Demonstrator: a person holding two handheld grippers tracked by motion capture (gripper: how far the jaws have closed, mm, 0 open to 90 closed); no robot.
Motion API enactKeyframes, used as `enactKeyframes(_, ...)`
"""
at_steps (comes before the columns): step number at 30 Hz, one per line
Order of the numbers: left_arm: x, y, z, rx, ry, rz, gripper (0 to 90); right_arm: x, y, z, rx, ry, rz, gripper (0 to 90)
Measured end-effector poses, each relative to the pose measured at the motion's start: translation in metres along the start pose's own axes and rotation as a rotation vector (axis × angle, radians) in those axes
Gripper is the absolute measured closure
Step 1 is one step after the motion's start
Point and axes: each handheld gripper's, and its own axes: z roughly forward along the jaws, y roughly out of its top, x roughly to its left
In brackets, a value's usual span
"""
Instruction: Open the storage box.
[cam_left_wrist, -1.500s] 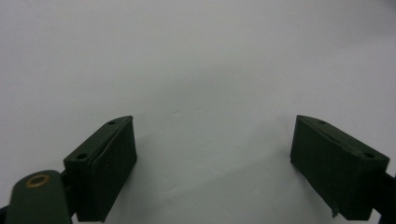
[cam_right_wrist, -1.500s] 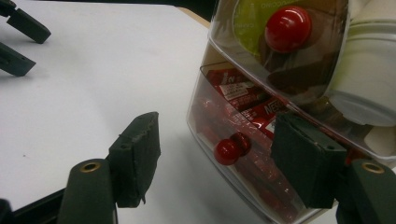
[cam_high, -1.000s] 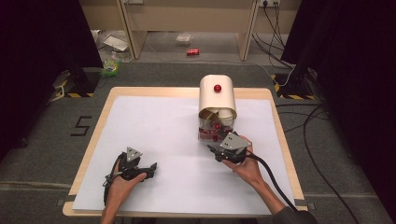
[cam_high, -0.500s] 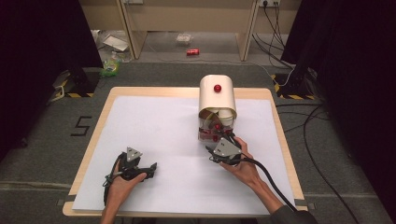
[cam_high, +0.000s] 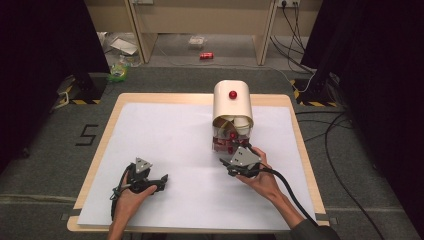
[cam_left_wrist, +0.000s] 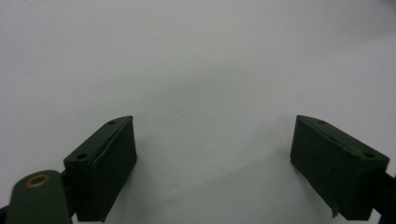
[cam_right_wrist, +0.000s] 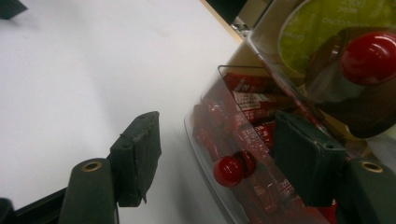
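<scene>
A cream, dome-topped box (cam_high: 232, 107) with a red knob on top (cam_high: 232, 94) stands at the back right of the white sheet (cam_high: 170, 135). Its clear curved front (cam_right_wrist: 219, 140) shows red packets (cam_right_wrist: 252, 100) inside. My right gripper (cam_high: 228, 159) sits at the foot of that front with its jaws apart. In the right gripper view a small red knob (cam_right_wrist: 232, 169) on the clear front lies between the pads (cam_right_wrist: 140, 154), and neither pad touches it. My left gripper (cam_high: 161, 179) rests on the sheet at the front left, open (cam_left_wrist: 212, 135) with nothing in it.
The sheet covers most of a wooden table (cam_high: 200, 99). A thick black cable (cam_high: 287, 192) trails from the right gripper toward the front right edge. On the floor beyond the table lie a red can (cam_high: 206, 55), some litter (cam_high: 120, 70) and cables (cam_high: 340, 130).
</scene>
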Motion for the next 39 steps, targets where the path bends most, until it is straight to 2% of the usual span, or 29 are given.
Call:
enactKeyframes(9,0.0,0.0,0.0,-0.002,-0.001,-0.003,13.8,0.001,0.001,-0.014,-0.022,0.072,0.073,36.5)
enactKeyframes(24,0.0,0.0,0.0,-0.002,-0.001,-0.003,13.8,0.001,0.0,-0.023,-0.026,0.123,0.103,40.6)
enactKeyframes(39,0.0,0.0,0.0,-0.002,-0.001,-0.003,13.8,0.011,-0.002,-0.027,0.014,0.198,0.081,43.5)
